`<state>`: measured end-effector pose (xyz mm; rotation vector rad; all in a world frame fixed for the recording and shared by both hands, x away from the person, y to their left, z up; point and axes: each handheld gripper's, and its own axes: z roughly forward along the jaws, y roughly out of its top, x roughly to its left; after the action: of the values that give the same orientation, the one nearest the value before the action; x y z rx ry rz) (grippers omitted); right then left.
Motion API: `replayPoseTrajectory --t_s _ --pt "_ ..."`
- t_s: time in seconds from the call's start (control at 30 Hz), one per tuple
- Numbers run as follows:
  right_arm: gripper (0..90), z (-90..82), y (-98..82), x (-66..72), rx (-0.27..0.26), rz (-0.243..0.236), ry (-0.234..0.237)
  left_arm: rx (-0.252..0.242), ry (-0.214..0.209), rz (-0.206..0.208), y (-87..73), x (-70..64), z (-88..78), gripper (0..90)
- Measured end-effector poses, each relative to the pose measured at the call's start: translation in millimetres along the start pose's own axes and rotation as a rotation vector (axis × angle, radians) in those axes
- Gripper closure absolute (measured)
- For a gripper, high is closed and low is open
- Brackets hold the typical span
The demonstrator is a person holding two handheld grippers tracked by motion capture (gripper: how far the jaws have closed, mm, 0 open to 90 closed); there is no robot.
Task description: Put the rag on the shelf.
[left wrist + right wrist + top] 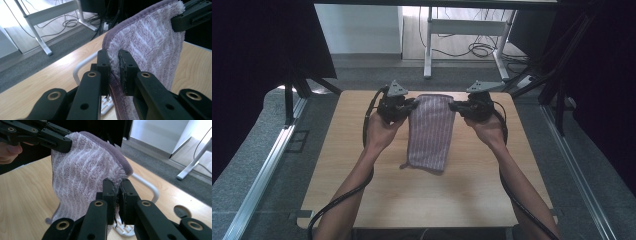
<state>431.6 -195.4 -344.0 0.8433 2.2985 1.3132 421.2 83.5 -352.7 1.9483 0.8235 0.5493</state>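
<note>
A purple-and-white striped fluffy towel (430, 131) hangs by its top edge between the two grippers above the wooden table (362, 190); its lower end rests on the tabletop. My left gripper (412, 106) is shut on the towel's top left corner, and my right gripper (453, 106) is shut on the top right corner. In the left gripper view the towel (147, 42) is pinched between the jaws of my left gripper (114, 65), with the other gripper's jaw clamped at the far corner. In the right gripper view my right gripper (117, 192) clamps the towel (82, 175) edge.
A white curved frame (150, 186) lies on the table under the towel's far end. Beyond the table's far edge is grey carpet, a white desk leg (428, 50) and loose cables (477, 49). Dark curtains and metal rails (267, 165) flank both sides.
</note>
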Motion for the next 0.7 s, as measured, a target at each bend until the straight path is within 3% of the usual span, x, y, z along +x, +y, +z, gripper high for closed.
replayPoseTrajectory --t_s 0.7 --pt "84.2 -4.8 52.2 -22.8 -0.045 -0.016 -0.073 -0.036 0.054 0.016 48.1 18.4 0.6 79.3"
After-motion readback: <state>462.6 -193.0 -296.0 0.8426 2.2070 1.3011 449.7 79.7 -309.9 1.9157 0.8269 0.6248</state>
